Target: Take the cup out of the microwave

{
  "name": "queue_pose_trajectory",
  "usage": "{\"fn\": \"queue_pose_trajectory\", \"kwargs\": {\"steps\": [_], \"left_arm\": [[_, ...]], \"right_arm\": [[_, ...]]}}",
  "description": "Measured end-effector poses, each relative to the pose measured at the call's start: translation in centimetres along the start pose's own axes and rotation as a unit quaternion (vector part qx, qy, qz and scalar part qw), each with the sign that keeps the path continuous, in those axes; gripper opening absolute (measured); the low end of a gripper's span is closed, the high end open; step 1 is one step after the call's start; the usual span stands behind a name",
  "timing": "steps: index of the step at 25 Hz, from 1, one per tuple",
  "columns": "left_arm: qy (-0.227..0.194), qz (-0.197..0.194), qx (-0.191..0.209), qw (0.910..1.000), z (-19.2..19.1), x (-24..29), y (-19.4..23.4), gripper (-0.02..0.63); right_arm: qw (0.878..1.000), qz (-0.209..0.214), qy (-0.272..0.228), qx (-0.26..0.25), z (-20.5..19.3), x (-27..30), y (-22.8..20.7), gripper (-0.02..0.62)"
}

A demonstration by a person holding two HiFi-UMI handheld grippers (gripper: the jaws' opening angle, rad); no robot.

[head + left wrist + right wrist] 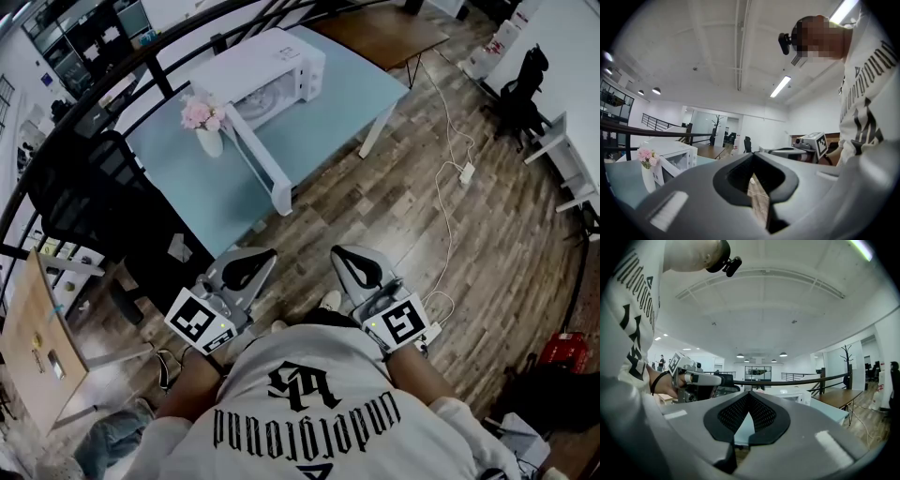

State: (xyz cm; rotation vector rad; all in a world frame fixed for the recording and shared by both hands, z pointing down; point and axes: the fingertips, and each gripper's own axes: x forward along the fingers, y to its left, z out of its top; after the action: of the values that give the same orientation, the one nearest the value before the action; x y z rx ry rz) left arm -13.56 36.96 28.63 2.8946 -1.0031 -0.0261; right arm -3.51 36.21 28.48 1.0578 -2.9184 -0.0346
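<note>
**A:** While the person stands back from the table [347, 94], how are the hands held?

**B:** Both forearms are drawn in against the torso, wrists level. The left gripper [261, 258] points ahead at the table. Its jaws are closed tip to tip on nothing, and only floor shows through the slit under the tips. Just beside it, the right gripper [345, 255] points the same way, its jaws also pressed together and empty.

**A:** And the cup?

**B:** I cannot make it out. The microwave [267, 75] sits on the table well ahead of both grippers, more to the left gripper's side. Its door [258, 155] is swung open toward the person, but the cavity is too small to read.

**A:** Materials?

**B:** The microwave is a white box. The tabletop is smooth pale blue on white legs. A white vase of pink flowers [208, 127] stands just left of the door. The floor [403, 216] is wood plank. The jaws are grey shells with black pads, and the right gripper's pads have a mesh texture.
</note>
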Motion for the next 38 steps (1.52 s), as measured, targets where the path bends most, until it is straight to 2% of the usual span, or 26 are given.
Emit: {"fn": "queue_pose_trajectory", "kwargs": {"steps": [3, 7, 14, 25, 30, 38], "left_arm": [[0.008, -0.005, 0.005, 0.9999, -0.4, 3.6, -0.1, 0.05], [0.005, -0.011, 0.001, 0.9999, -0.4, 8.9, 0.0, 0.051], [-0.001, -0.01, 0.0, 1.0, -0.1, 16.0, -0.4, 0.05], [-0.002, -0.044, -0.007, 0.999, -0.7, 22.9, 0.1, 0.049], [0.001, -0.061, 0.007, 0.9981, -0.6, 26.0, 0.8, 0.05], [0.003, -0.057, 0.01, 0.9983, -0.5, 29.1, 5.4, 0.049]], "right_arm": [[1.0, -0.001, -0.004, 0.001, -0.2, -0.8, -3.2, 0.002], [1.0, 0.012, 0.02, 0.008, -1.0, -2.2, -6.9, 0.002], [1.0, 0.016, 0.015, 0.012, -1.0, -3.9, -11.9, 0.002], [0.999, -0.01, 0.029, 0.023, -2.6, -4.8, -17.3, 0.002], [0.999, -0.029, 0.031, 0.029, -2.6, -4.7, -20.3, 0.002], [0.999, -0.02, 0.033, 0.027, -2.8, -0.8, -24.3, 0.003]]}}
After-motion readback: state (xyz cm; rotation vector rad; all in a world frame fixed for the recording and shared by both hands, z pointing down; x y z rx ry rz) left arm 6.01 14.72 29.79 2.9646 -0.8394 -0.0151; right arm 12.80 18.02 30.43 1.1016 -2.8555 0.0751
